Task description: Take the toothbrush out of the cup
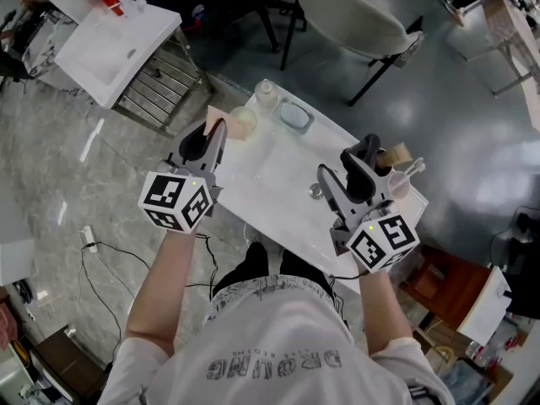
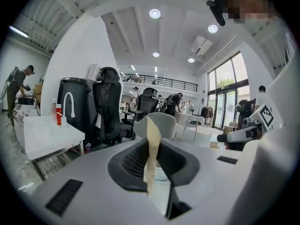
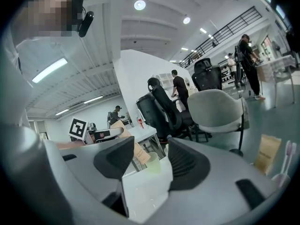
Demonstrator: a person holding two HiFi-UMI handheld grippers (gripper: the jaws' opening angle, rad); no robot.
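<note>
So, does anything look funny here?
A little: the left gripper is pinching a thin tan card, not the toothbrush, which stands in its cup at the table's right end.

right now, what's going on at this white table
A person stands at the white table with a gripper in each hand. The left gripper is clamped on a thin tan card. The right gripper is open and empty. The toothbrushes stand untouched in their cup at the table's right end.
</note>
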